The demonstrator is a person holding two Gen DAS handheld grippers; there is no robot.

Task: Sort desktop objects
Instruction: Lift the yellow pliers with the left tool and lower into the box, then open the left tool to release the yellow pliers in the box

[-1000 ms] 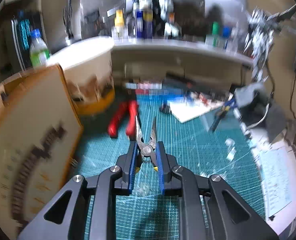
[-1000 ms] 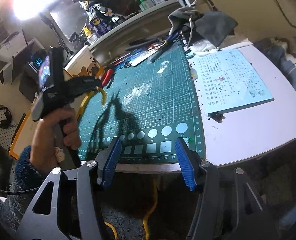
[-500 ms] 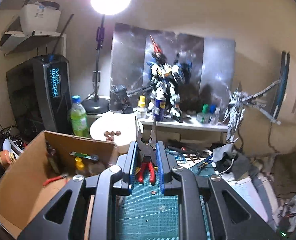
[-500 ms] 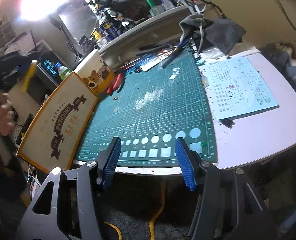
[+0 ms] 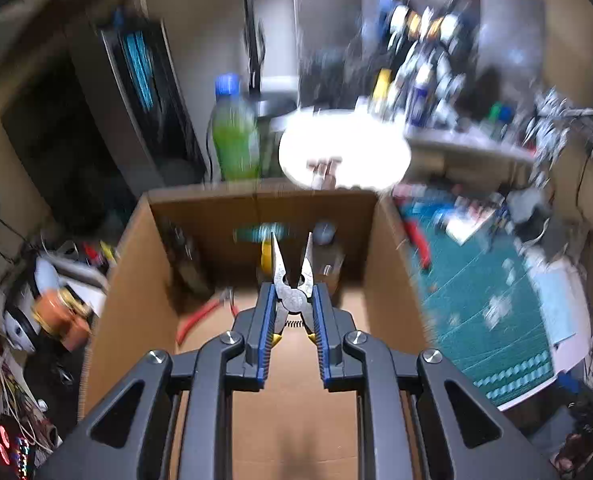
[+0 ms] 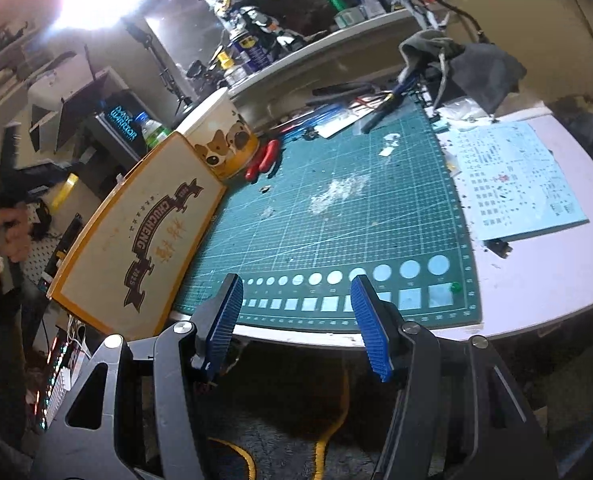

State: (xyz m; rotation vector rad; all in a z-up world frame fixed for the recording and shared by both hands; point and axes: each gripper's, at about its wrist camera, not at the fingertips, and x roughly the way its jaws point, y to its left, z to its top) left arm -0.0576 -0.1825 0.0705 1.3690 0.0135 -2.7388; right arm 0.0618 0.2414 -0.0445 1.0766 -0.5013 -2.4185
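Observation:
My left gripper [image 5: 292, 300] is shut on silver needle-nose pliers [image 5: 292, 276] with yellow handles, their tips pointing forward. It holds them above the open cardboard box [image 5: 392, 264], which stands left of the green cutting mat [image 5: 496, 300]. Inside the box lie a red-handled tool [image 5: 200, 316] and some bottles at the far wall. My right gripper [image 6: 296, 296] is open and empty, hovering off the mat's [image 6: 336, 216] near edge. Red-handled pliers [image 6: 262, 160] lie on the mat beside a round tin [image 6: 220, 148]. The box's printed side [image 6: 144, 232] shows in the right wrist view.
A green bottle [image 5: 234, 136] and a white round lid [image 5: 344, 152] stand behind the box. A blue decal sheet [image 6: 512, 184] lies right of the mat. Blue-handled tools [image 6: 384, 108], grey cloth [image 6: 468, 64] and model figures crowd the back shelf. Cables hang below the table edge.
My left gripper has swung left and tilted down with the pliers, from facing the back wall to hanging over the open box. The right gripper has barely moved.

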